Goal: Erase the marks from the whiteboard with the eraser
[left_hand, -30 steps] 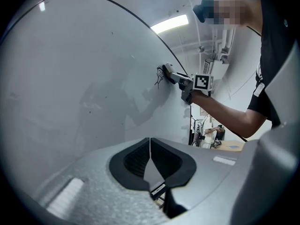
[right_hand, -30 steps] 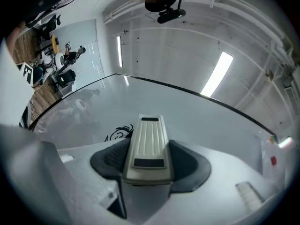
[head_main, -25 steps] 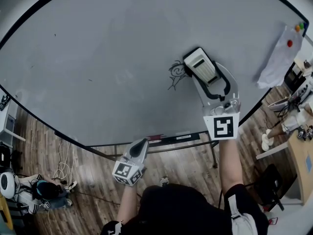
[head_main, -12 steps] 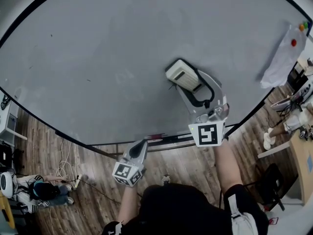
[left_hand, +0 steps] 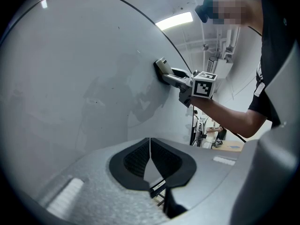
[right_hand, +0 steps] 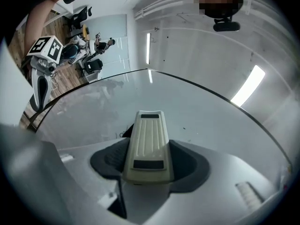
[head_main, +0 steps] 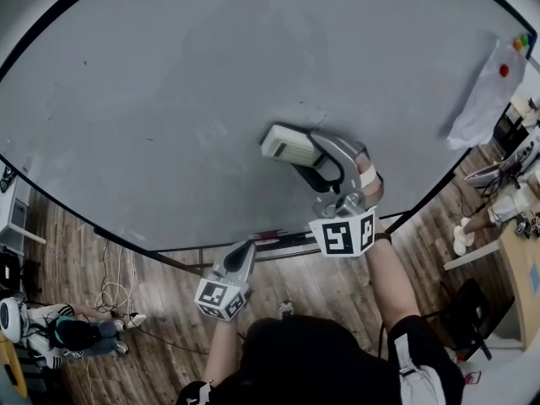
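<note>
The grey whiteboard [head_main: 169, 99] fills most of the head view. A cream eraser [head_main: 285, 143] lies flat against it, and my right gripper [head_main: 295, 152] is shut on it. In the right gripper view the eraser [right_hand: 150, 142] sits between the dark pads, and a bit of black mark [right_hand: 123, 134] peeks out at its left side. The rest of the drawing is hidden under the eraser. My left gripper [head_main: 245, 246] hangs shut below the board's lower edge, holding nothing. The left gripper view shows the eraser [left_hand: 161, 70] pressed on the board.
A tray with markers [head_main: 287, 239] runs under the board's lower edge. A white sheet [head_main: 488, 95] is pinned with coloured magnets [head_main: 504, 70] at the upper right. Below is wooden floor, with a person sitting at the bottom left [head_main: 63, 332] and desks at the right.
My right gripper has swept the eraser left and down over the black drawing, which is now covered. The left gripper has stayed in place.
</note>
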Demonstrator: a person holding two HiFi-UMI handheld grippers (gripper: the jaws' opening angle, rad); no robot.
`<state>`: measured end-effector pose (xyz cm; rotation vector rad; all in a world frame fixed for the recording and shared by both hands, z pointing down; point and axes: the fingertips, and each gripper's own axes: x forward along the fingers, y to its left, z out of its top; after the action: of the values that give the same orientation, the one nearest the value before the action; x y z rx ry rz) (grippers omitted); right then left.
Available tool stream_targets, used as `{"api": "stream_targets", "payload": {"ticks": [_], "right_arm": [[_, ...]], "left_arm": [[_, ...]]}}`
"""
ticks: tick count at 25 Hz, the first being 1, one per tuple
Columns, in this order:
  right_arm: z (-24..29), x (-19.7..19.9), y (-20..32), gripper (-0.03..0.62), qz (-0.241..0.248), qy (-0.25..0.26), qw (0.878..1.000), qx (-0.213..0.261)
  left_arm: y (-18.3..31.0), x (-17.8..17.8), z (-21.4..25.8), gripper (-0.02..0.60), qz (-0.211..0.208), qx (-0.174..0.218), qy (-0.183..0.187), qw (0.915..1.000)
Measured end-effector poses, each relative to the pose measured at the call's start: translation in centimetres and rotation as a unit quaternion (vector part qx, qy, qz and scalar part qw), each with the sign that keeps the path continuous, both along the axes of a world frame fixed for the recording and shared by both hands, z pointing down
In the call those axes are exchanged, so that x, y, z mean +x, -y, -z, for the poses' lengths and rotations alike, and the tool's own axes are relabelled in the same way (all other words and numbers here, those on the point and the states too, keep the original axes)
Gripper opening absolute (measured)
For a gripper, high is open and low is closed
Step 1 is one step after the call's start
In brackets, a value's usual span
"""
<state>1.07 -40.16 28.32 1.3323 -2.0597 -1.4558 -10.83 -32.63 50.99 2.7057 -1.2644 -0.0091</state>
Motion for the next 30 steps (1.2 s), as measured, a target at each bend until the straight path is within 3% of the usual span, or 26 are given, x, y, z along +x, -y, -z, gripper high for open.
{"api": "stream_targets", "payload": {"ticks": [9,15,16,19,21,30], "right_arm": [[4.4,6.1,0.3,0.253,-0.011,0.102,0.995,0.02],[4.9,9.4,0.3,0.253,0.012,0.252,0.968,0.002],[4.4,9.1,0.3,0.253,0.008,0.249,0.968,0.001],[1.3,7.6,0.7,0.253,-0.029,0.174,0.984,-0.027],[0.0,5.9,0.5,0.253,-0.024,0.14,0.99,-0.026],[-5.7,-0.6,0.1,0.253,-0.008,0.02,0.999,-0.031]], "left_arm": [[0.4,0.0,0.1,0.018,-0.004,0.001,-0.001,1.0],[0.6,0.5,0.0,0.018,-0.009,-0.001,0.001,1.0],[0.6,0.6,-0.1,0.018,-0.01,-0.001,0.001,0.9999],[0.7,0.8,-0.1,0.018,-0.013,-0.002,0.001,0.9999],[0.6,0.9,-0.1,0.018,-0.013,-0.002,0.002,0.9999],[0.7,0.3,-0.4,0.018,-0.007,-0.006,0.0,1.0]]}}
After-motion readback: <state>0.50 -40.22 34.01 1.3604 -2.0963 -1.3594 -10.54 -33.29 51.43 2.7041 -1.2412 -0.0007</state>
